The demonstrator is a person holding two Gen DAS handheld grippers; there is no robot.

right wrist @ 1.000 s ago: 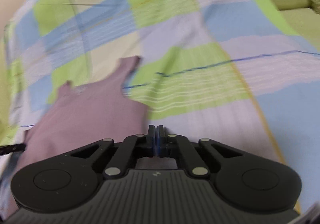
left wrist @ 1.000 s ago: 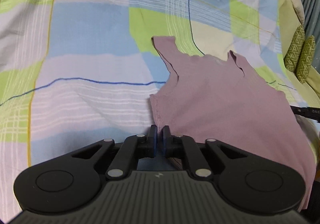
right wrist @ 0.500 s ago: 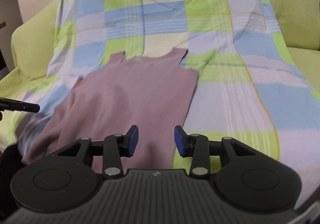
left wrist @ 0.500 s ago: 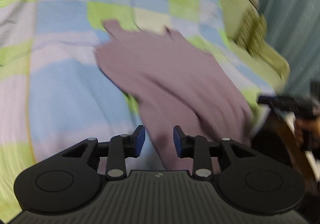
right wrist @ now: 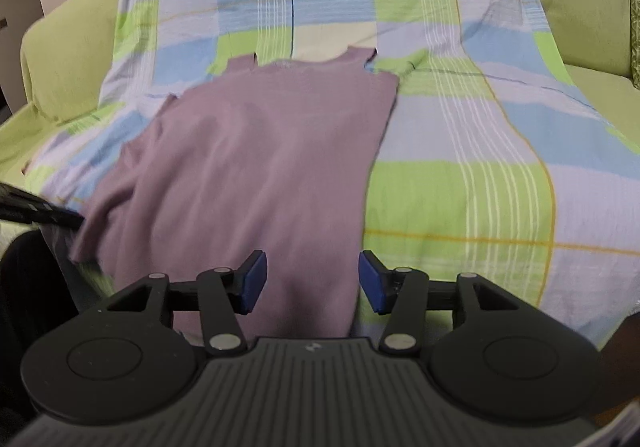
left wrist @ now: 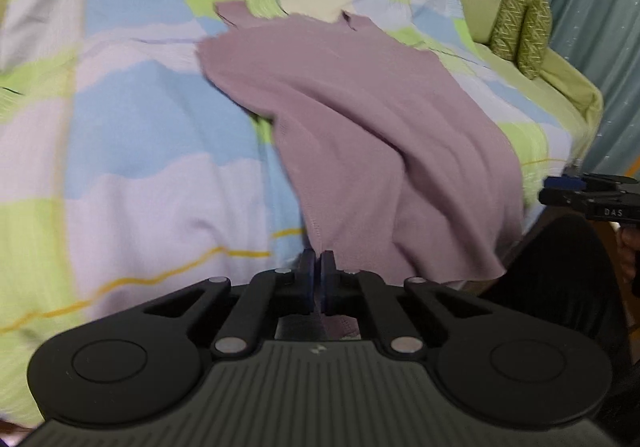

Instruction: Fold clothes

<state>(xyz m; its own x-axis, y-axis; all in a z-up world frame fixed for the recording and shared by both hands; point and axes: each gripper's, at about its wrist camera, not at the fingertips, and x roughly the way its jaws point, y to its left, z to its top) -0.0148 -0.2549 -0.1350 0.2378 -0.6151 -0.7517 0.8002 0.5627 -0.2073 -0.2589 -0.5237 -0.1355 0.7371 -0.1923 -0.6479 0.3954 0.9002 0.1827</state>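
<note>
A home living room, judging by the soft furnishings. A light green upholstered sofa (right wrist: 72, 59) fills the scene, its rounded arm at 9 o'clock in the right wrist view and its backrest at 1 o'clock. A checked sheet (right wrist: 460, 151) in blue, lilac, lime and cream is draped over the seat and back. In the left wrist view, two olive patterned cushions (left wrist: 520, 27) stand side by side at 2 o'clock against the sofa's far arm, with a teal curtain (left wrist: 600, 47) hanging behind them at 3 o'clock. A mauve sleeveless top (right wrist: 256, 167) lies spread on the sheet, as household laundry would.
</note>
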